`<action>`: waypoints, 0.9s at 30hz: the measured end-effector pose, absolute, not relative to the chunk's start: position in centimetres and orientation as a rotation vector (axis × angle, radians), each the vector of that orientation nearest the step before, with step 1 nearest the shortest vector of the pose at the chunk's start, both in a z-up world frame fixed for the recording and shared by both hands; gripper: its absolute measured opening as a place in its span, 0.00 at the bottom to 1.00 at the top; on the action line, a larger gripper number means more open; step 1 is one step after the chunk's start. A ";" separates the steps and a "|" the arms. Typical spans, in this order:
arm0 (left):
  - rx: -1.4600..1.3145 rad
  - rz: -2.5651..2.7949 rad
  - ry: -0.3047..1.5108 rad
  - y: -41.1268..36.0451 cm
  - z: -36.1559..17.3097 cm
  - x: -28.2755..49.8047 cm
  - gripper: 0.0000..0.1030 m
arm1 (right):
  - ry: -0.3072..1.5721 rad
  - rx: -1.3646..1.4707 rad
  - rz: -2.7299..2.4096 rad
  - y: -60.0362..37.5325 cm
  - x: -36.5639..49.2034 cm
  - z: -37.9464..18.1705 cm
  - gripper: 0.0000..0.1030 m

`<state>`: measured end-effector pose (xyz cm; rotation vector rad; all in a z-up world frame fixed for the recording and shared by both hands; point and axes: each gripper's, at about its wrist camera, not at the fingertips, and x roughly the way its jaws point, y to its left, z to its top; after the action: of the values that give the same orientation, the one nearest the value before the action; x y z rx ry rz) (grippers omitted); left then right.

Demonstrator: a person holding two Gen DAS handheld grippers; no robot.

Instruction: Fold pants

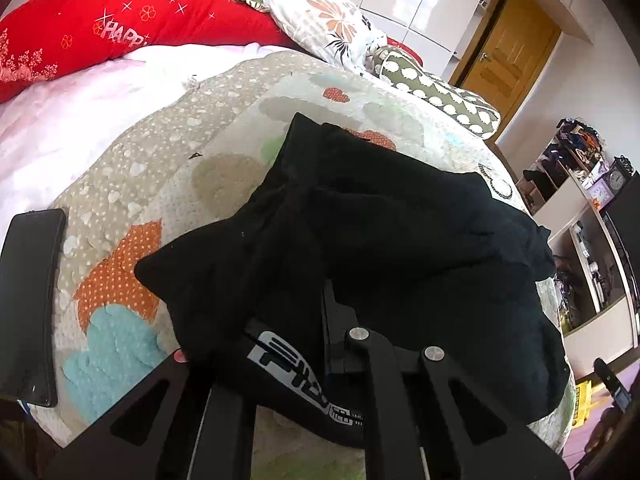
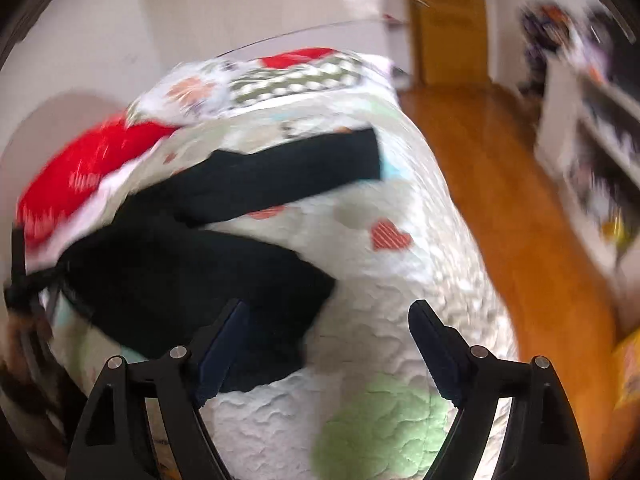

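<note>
A phone (image 1: 30, 304) lies at the bed's left edge, clear of the work. The black pants (image 1: 400, 240) sprawl crumpled on the quilt (image 1: 120, 200), one leg (image 2: 288, 168) stretched toward the pillows (image 1: 320, 20). The left claw (image 1: 320, 340) is pressed together, pinching a bunch of cloth, probably to anchor it while the rest is straightened; it tilts steeply down. The right claw (image 2: 328, 344) stands spread and empty just beside the near cloth edge, angled down over bare quilt.
</note>
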<state>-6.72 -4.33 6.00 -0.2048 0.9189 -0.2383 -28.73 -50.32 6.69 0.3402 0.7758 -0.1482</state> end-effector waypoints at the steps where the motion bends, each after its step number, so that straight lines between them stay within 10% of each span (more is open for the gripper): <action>1: -0.197 -0.235 0.917 -4.5 6.0 -6.8 0.06 | 0.782 0.347 -0.139 -50.4 -28.3 6.0 0.82; 5: -0.175 -0.220 0.913 -4.8 5.9 -6.8 0.06 | 0.841 0.352 -0.081 -50.0 -26.4 3.2 0.77; 11: -0.187 -0.207 0.933 -4.6 5.4 -6.6 0.06 | 0.811 0.332 -0.009 -48.0 -24.2 1.6 0.08; 23: -0.193 -0.307 0.970 -6.2 4.8 -10.5 0.21 | 0.842 0.266 -0.230 -53.4 -28.3 3.9 0.07; 27: -0.196 -0.281 1.013 -5.6 3.7 -11.0 0.29 | 0.887 0.227 -0.317 -53.1 -27.9 2.6 0.24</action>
<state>-11.01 -5.58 3.67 -0.1955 1.0130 -0.2814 -27.88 -53.10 2.65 0.2269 0.8866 -0.3165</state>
